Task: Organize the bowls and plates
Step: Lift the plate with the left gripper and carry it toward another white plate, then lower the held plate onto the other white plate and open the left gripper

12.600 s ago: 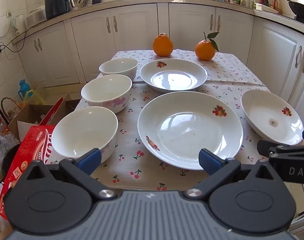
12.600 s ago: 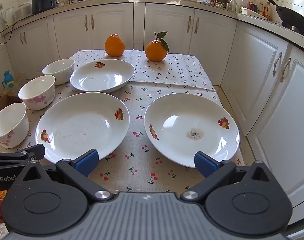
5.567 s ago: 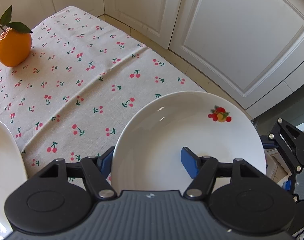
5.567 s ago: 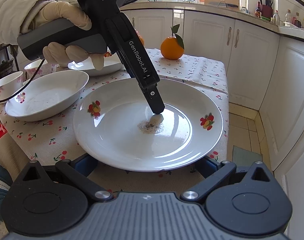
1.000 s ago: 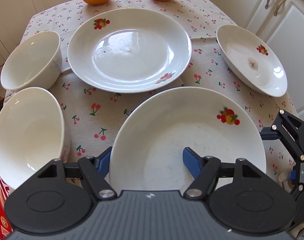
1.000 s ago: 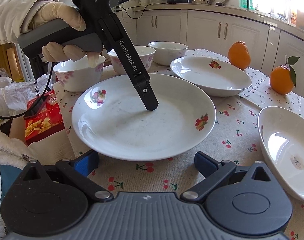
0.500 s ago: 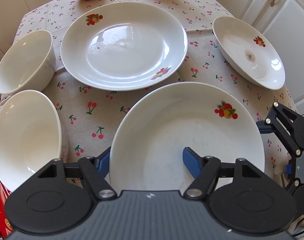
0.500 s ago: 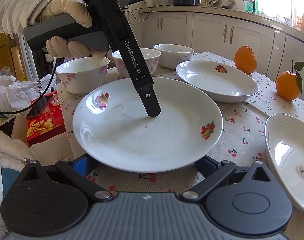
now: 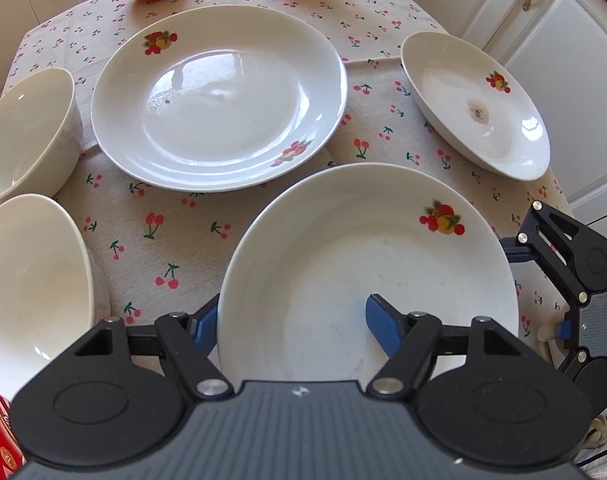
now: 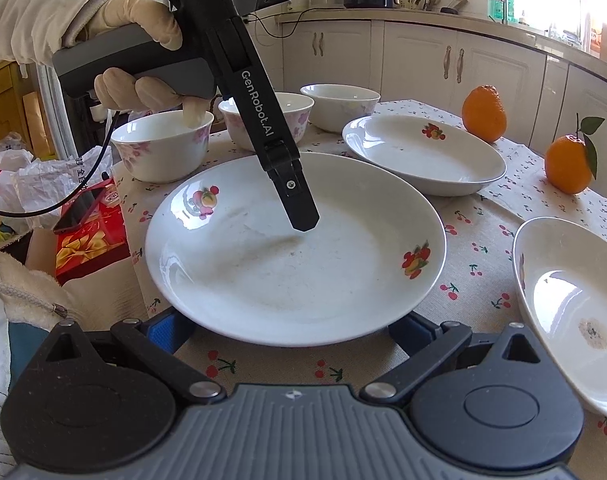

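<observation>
My left gripper [image 9: 291, 322] is shut on the near rim of a large white plate [image 9: 367, 264] with fruit prints, one finger inside and one outside, and holds it above the table. The same plate [image 10: 295, 248] fills the right wrist view, with the left gripper's finger [image 10: 299, 208] inside it. My right gripper [image 10: 291, 332] is open and empty, its fingers spread under the plate's near edge. Another large plate [image 9: 219, 96] lies further back. A smaller plate with a brown stain [image 9: 475, 104] lies at the right. Two bowls [image 9: 27, 128] [image 9: 31, 288] stand at the left.
Two oranges [image 10: 483, 114] [image 10: 569, 164] sit at the far end of the cherry-print tablecloth [image 9: 175, 232]. A third bowl [image 10: 339, 104] stands behind the others. A red box [image 10: 91, 236] and bags lie beside the table on the left. White cabinets [image 10: 463, 64] surround the table.
My left gripper has carried the held plate a little further forward over the table, toward the back plate. The right gripper stays open beneath its near edge.
</observation>
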